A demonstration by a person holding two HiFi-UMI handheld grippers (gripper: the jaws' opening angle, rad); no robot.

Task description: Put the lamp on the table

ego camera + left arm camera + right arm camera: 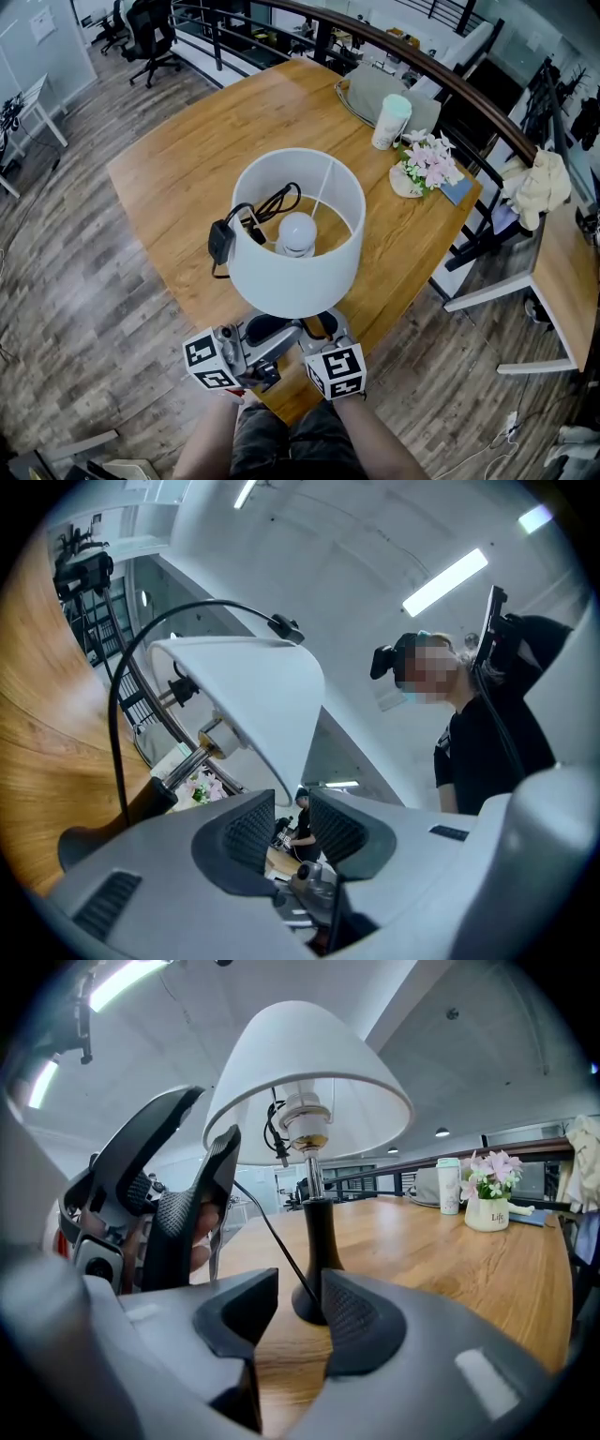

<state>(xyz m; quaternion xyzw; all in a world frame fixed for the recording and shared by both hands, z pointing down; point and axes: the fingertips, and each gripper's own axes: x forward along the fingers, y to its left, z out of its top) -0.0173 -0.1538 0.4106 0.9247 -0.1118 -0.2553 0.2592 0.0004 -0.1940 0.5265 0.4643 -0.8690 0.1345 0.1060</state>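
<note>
The lamp (297,234) stands upright on the wooden table (178,178), with a white shade, a bare bulb (297,232) and a dark stem and foot (317,1260). Its black cord and plug block (221,242) hang at the shade's left. Both grippers are at the table's near corner, half under the shade. My left gripper (265,334) is open and tilted up at the shade (253,696), with nothing between its jaws. My right gripper (322,328) is open too and points level at the lamp's foot, a little short of it, not touching. In the right gripper view the left gripper (173,1176) stands beside the stem.
A white cup (391,122), a small pot of pink flowers (427,164) and a grey cushion (370,89) sit at the table's far right corner. A dark railing (441,75) runs behind it. Another desk (562,272) stands to the right. A person (483,742) is close behind the left gripper.
</note>
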